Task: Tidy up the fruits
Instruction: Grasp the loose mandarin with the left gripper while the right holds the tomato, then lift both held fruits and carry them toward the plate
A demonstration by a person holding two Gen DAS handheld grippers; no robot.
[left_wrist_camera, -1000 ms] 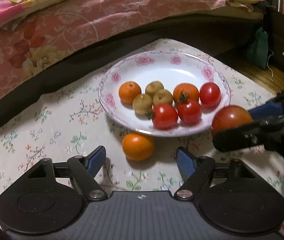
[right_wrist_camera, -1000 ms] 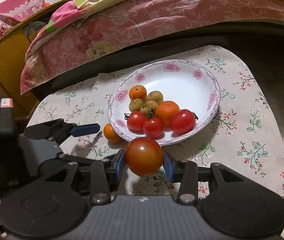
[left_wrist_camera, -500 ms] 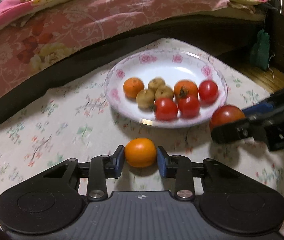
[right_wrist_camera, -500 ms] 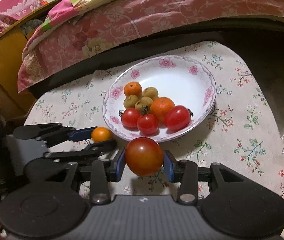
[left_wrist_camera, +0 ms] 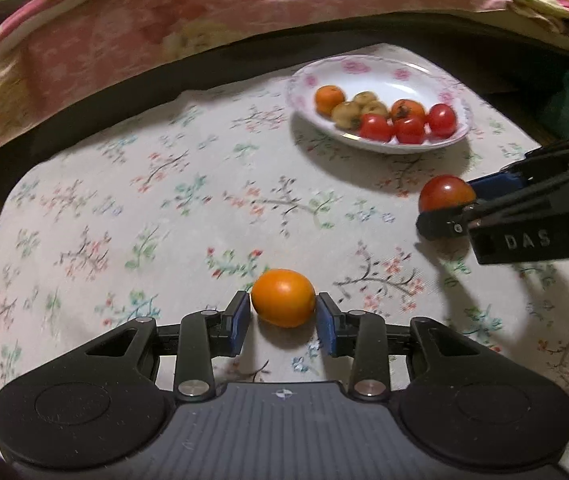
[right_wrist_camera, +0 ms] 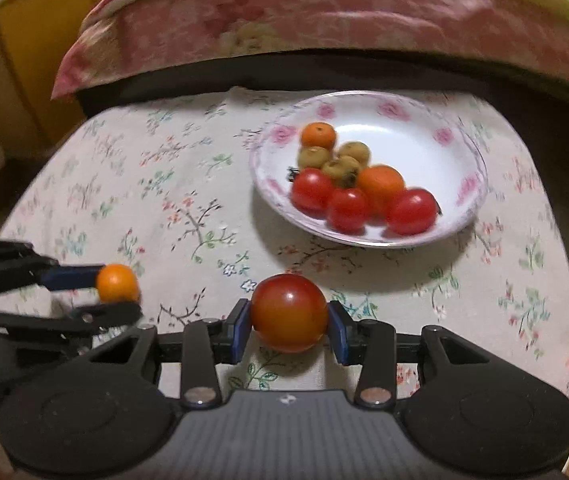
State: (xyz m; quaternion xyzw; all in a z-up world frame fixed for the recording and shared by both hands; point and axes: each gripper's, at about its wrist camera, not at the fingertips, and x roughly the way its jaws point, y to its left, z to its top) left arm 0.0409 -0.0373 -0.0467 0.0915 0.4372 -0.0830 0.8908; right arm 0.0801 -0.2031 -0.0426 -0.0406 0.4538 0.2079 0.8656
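Observation:
My left gripper (left_wrist_camera: 283,316) is shut on a small orange (left_wrist_camera: 283,297) and holds it above the floral cloth, well left of the plate. The orange also shows in the right wrist view (right_wrist_camera: 117,282). My right gripper (right_wrist_camera: 289,324) is shut on a large red tomato (right_wrist_camera: 289,312), near the plate's front edge; the tomato shows in the left wrist view (left_wrist_camera: 446,193). The white plate with pink flowers (right_wrist_camera: 424,120) (left_wrist_camera: 384,70) holds two oranges, three small brown fruits and three red tomatoes.
A floral tablecloth (left_wrist_camera: 164,200) covers the low table. A bed with a pink floral quilt (right_wrist_camera: 324,12) runs along the far side. A yellow wooden cabinet (right_wrist_camera: 36,60) stands at the back left.
My left gripper closed on the orange by the plate's edge, then carried it back and left, away from the plate. My right gripper kept its hold on the tomato and drew back slightly.

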